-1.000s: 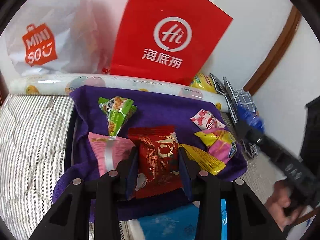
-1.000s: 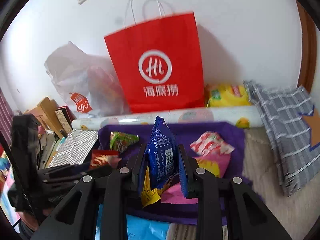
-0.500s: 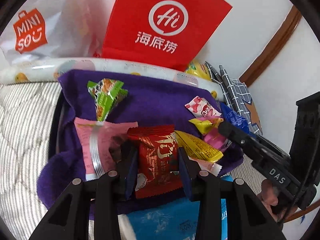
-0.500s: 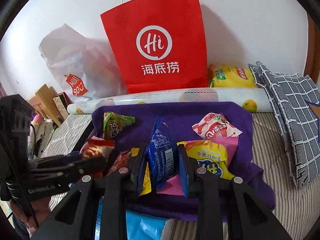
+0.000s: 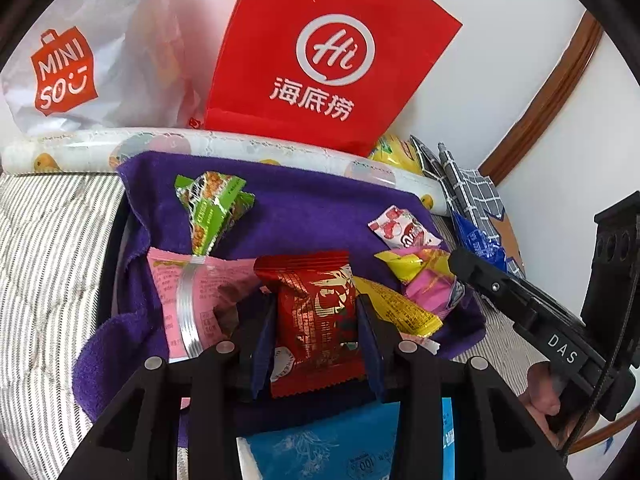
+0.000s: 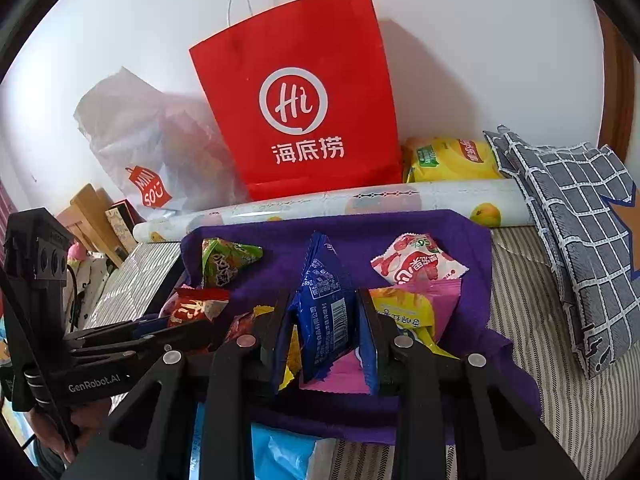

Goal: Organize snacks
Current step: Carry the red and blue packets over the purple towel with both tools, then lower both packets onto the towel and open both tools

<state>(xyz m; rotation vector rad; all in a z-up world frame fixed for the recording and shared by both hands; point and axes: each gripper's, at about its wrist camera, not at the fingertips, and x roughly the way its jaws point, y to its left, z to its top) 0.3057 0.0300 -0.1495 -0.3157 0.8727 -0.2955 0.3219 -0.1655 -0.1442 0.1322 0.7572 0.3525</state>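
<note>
Moved: both tongs have drawn back slightly from the purple cloth (image 5: pixel 312 208).
Left tongs (image 5: pixel 316 332): gripping red packet (image 5: pixel 316 312).
Right tongs (image 6: pixel 326 332): clamping blue packet (image 6: pixel 326 304).

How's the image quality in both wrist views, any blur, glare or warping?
Left wrist view: sharp, strong fisheye bending of the red paper bag, dark corners. Right wrist view: also sharp, bag casting a soft shadow on the wall, mild glare on the wrapping roll.

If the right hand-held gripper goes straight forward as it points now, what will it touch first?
Probably the purple cloth, then the printed paper roll. The right hand-held gripper holds a blue foil snack packet; depth is unclear.
</note>
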